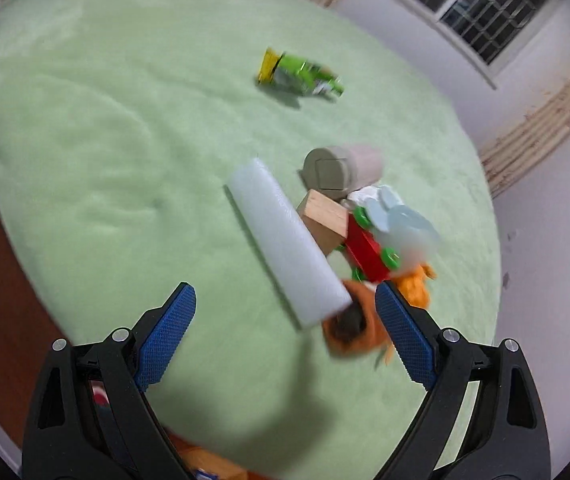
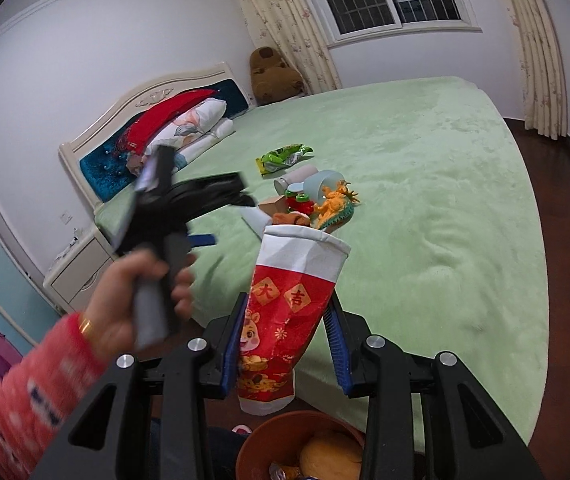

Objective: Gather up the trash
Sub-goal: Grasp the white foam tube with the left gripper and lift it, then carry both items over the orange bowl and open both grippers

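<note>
My right gripper is shut on a red and white paper cup with a cartoon print, held above an orange bin. My left gripper is open and empty above the green bed, just short of a white foam roll; it also shows blurred in the right wrist view. A green and yellow snack wrapper lies farther out on the bed; it also shows in the right wrist view.
Beside the foam roll lies a pile: a wooden block, a red toy with green wheels, a grey cylinder, a pale blue cup and an orange plush. Pillows lie at the headboard.
</note>
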The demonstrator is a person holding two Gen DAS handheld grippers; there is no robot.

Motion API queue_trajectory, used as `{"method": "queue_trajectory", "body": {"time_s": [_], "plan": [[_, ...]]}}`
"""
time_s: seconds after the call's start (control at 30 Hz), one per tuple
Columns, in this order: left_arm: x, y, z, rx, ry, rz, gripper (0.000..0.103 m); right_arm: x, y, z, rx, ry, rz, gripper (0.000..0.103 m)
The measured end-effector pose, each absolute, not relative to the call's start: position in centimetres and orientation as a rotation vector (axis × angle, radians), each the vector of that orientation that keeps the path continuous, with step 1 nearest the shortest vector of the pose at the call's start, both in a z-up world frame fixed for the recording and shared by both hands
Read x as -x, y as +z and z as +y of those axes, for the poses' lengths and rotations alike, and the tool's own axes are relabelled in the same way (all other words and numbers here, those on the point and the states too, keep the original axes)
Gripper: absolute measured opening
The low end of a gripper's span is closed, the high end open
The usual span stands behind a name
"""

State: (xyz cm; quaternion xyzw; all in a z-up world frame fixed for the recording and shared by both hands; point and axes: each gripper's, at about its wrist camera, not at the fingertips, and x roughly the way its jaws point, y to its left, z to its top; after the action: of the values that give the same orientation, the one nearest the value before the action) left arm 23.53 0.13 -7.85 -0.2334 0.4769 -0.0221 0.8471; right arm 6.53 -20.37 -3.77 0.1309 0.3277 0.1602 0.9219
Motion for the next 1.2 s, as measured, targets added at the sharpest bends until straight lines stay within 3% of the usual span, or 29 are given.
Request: {"method": "queue_trajectory", "body": {"time_s": [0.23, 0.27, 0.33, 0.43, 0.83, 1.2], "plan": [[-26.7, -10.4, -0.1, 0.550, 0.033, 1.093, 0.086, -6.0, -4.4, -21.5, -0.279, 0.323, 0.675, 0.037], [-26.7, -10.3, -0.4, 0.521, 0.039, 1.093, 0.082, -6.1, -4.6, -21.5, -0.282, 0.324, 0.678, 0.037], [-26.7, -10.1, -0.9, 0.481, 0.040, 1.090, 0.054, -6.1, -5.0, -21.7, -0.290, 0.325, 0.685, 0.037], [-26.7, -10.2, -1.0, 0.488, 0.002, 1.093, 0.038, -6.1, -5.2, -21.6, -0.293, 0.327, 0.689, 0.037], [-23.7, -6.1, -0.3, 0.390, -0.052, 0.980, 0.031, -5.4, -4.5, -20.9, -0.279, 0.324, 0.674, 0.037], [-12.8, 0.1, -1.3, 0.198, -0.165, 0.776, 0.031, -3.9, -2.5, -20.6, -0.257, 0.305, 0.620, 0.037]]}}
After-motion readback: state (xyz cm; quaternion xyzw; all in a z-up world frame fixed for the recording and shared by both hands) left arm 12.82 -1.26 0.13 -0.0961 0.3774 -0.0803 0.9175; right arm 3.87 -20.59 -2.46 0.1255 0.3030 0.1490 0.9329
